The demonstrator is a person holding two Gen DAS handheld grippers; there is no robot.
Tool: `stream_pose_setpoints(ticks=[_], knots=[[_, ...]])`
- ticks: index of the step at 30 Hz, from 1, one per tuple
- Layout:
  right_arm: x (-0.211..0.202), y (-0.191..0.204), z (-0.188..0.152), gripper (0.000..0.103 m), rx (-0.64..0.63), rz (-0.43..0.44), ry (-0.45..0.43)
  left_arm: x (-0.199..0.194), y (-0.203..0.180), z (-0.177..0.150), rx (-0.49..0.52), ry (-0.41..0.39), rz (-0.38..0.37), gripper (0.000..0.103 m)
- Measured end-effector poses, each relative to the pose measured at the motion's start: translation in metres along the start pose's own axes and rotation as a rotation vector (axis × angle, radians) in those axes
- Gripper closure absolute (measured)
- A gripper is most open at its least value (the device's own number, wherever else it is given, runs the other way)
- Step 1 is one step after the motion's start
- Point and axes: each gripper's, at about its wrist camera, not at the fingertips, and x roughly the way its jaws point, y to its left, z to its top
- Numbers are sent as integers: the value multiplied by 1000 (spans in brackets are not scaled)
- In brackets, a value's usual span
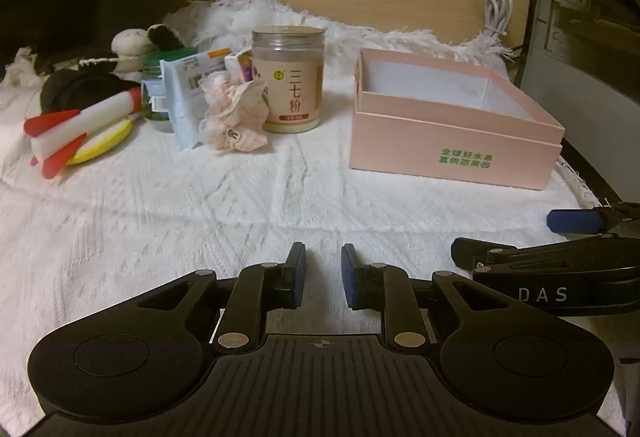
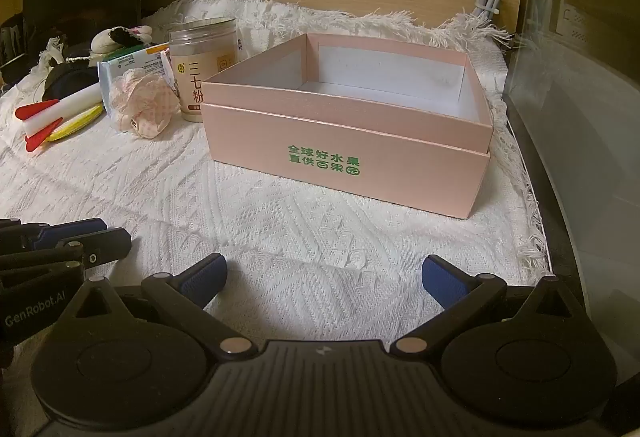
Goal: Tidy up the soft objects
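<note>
An open pink box with green lettering stands on the white cloth at the right; its white inside shows nothing in it. At the left lie a pink checked scrunchie, a white and red rocket toy, a yellow soft piece and black and cream plush items. My left gripper hovers low over the near cloth, jaws narrowly apart, empty. My right gripper is wide open and empty, in front of the box.
A clear jar with a tan label, a white packet and a green-lidded jar stand among the soft things. A white cable hangs on the wooden back wall. A grey case stands at the right.
</note>
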Motion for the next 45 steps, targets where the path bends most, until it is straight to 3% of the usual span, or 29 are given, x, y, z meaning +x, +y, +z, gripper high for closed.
stream_pose_setpoints(ticks=[45], knots=[[0, 0, 0, 0, 0, 0, 1, -4, -6, -1, 7, -3, 9, 80]])
